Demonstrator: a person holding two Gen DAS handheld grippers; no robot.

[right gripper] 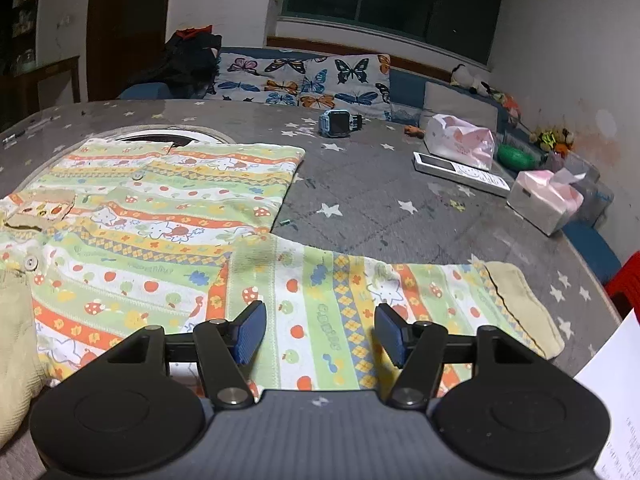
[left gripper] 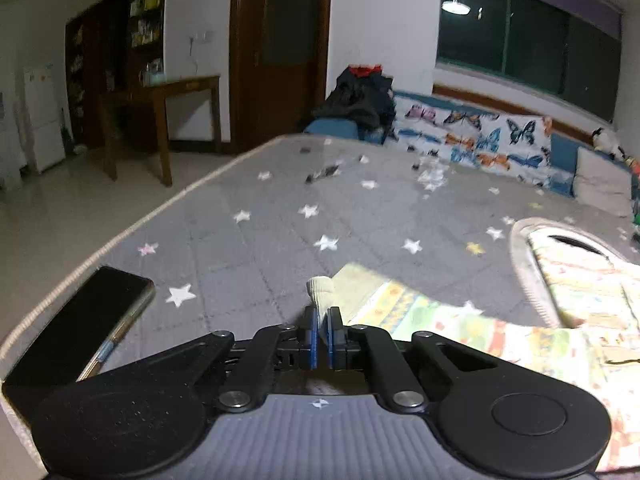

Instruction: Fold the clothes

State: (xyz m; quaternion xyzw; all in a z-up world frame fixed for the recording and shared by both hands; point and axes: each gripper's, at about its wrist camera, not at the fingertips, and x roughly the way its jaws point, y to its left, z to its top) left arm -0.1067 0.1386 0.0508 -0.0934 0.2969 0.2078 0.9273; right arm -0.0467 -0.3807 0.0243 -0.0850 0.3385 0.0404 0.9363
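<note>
On the grey star-print bed (right gripper: pixel 360 216) lies a patterned shirt (right gripper: pixel 160 216). The left gripper (left gripper: pixel 322 334) is clamped on its sleeve cuff (left gripper: pixel 320 290); the right gripper (right gripper: pixel 320 332) stands apart over the other sleeve (right gripper: pixel 360 292).

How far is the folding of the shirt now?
Early. The shirt lies flat, buttoned. In hand: the left gripper is shut on a sleeve cuff. The right gripper, jaws open, hangs over the other sleeve, which lies unfolded. Both sleeves and the body are left.

Child's shirt spread on the mattress

Under the right hand-held gripper (right gripper: pixel 320 334) lies the shirt (right gripper: pixel 160 216) sleeve (right gripper: pixel 384 300); watch (right gripper: pixel 340 123) ahead, tissue box (right gripper: pixel 546 196) ahead-right; phone (left gripper: pixel 80 332) left of the left hand-held gripper (left gripper: pixel 322 338).
</note>
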